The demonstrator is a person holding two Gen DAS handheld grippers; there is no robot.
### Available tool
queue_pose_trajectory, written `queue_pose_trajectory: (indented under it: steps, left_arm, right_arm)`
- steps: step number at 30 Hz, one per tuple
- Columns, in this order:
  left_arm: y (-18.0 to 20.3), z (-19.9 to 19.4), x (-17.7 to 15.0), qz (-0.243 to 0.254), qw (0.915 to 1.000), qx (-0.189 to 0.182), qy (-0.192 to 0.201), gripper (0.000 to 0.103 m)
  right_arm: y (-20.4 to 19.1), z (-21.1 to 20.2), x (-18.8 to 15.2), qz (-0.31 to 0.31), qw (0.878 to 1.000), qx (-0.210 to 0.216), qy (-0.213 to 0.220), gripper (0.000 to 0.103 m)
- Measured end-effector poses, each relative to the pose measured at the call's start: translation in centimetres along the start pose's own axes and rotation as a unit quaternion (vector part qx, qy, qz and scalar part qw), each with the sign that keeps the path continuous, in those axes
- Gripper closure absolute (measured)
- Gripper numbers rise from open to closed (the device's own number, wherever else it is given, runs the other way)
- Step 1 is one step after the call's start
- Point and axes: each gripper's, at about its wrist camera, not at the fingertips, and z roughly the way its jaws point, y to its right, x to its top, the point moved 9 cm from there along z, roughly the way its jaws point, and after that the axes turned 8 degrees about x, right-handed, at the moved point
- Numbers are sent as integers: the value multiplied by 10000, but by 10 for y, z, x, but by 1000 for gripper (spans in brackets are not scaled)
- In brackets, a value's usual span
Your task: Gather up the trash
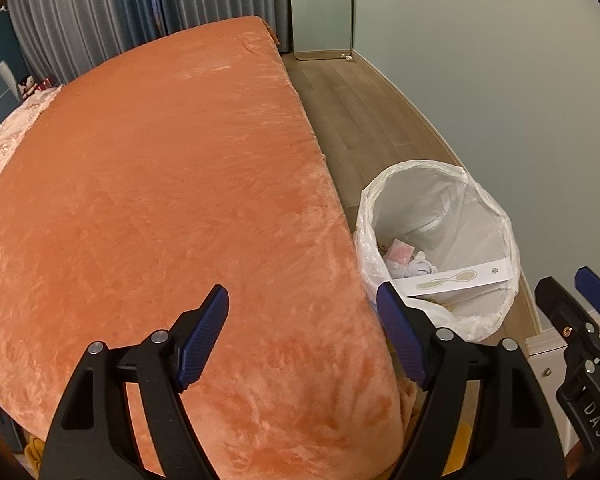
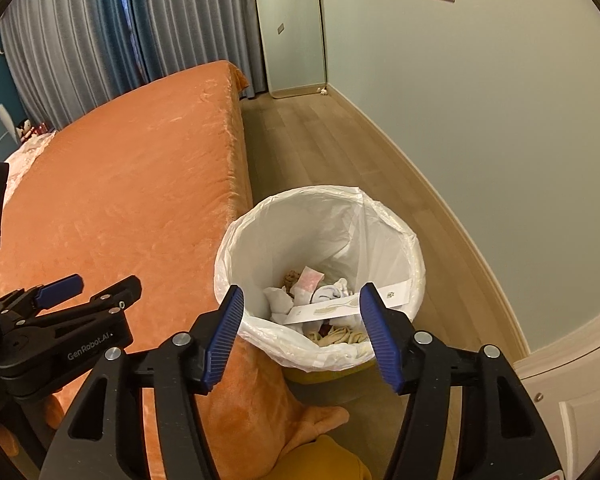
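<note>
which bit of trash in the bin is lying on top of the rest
The long white paper strip printed with a spoon shape; it lies flat across the crumpled tissues and pink wrapper.

A home bedroom: orange-covered bed [image 1: 160, 200], grey curtains [image 2: 80, 40], probably a leaning mirror [image 2: 292, 28].
</note>
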Motion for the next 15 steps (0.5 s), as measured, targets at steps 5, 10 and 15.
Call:
queue_pose_trajectory:
  steps: [5, 10, 15]
  left_arm:
    - [-4, -4, -7, -57, 10000, 27, 9, 23]
    - [-6, -5, -11, -93, 9999, 50, 26, 21]
    - [-4, -5, -13, -63, 9999, 87, 40, 19]
  right_arm:
    - [0, -7, -5, 22, 9999, -95, 102, 33]
    - [5, -9, -11, 64, 9996, -231, 138, 27]
    - [8, -8, -16, 96, 9996, -240, 147, 20]
